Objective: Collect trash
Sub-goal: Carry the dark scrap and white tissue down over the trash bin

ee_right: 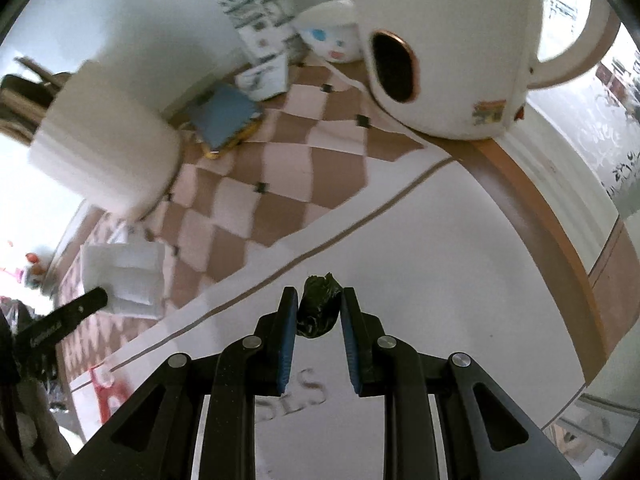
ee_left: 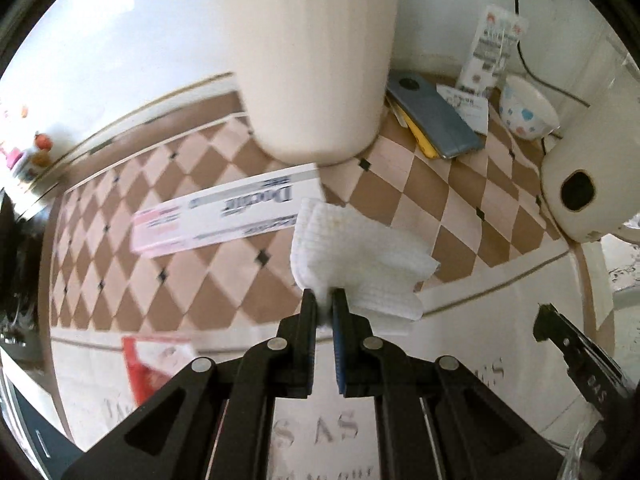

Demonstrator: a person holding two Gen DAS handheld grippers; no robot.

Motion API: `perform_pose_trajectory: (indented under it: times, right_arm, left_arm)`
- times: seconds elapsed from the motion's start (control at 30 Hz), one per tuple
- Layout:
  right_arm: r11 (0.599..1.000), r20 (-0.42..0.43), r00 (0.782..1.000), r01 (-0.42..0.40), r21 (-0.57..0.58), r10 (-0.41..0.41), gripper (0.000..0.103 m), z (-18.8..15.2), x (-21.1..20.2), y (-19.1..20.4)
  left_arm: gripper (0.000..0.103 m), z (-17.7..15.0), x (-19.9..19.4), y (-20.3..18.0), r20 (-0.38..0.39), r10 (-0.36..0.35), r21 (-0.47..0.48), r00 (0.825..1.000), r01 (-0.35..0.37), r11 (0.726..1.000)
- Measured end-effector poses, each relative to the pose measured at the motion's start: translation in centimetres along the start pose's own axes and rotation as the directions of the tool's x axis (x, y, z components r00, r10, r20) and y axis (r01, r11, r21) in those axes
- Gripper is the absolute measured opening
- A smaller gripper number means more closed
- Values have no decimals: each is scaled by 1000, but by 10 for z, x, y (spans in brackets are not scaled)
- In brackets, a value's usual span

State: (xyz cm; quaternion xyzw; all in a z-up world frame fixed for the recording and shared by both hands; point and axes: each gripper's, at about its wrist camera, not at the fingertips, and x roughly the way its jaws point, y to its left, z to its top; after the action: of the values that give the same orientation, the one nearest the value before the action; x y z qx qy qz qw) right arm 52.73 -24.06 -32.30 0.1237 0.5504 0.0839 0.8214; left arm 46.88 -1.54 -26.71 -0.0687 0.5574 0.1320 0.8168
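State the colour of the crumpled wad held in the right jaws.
The wad is black, slightly glossy; the right wrist view shows it best.

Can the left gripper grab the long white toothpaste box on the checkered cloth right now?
Probably not yet: the left gripper is shut on a folded white paper towel. The long white toothpaste box lies uncovered just beyond, so the path looks free once the towel is dropped.
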Motion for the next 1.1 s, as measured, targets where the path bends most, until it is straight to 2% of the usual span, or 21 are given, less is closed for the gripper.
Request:
perform_pose_trajectory:
  times: [0.17,0.33,0.47,0.67,0.87,0.97,1.1]
  right_arm:
    - [997,19,998,-55,-52,56,23,-17,-25,26]
    - [986,40,992,-110,-127,116,23,-46,-56,59]
    - [972,43,987,-141,-187,152,23,-81,-85,83]
    - [944,41,981,-173,-282,192,23,-152,-129,119]
    - [904,8,976,-200,-379,219,23,-235,-161,156]
    - [874,-21,976,-203,-441,217,23,-278,-165,178]
    - [811,-72,982,-186,-554,175,23,-339,-153,211]
  left_arm:
    - [5,-22,-31,34,60,13,-38,998,-10,999]
    - [5,-63,-73,67,120,40,-86,992,-30,996]
    - [5,-112,-110,99,159,75,-126,984,-55,991]
    - [5,-194,-153,147,183,116,-196,976,-79,977]
    - [5,-286,-168,204,138,153,-288,979,-108,952]
    - [5,-326,-157,231,80,162,-340,984,-125,932]
    - [5,-375,-130,263,-11,157,-414,987,-148,898]
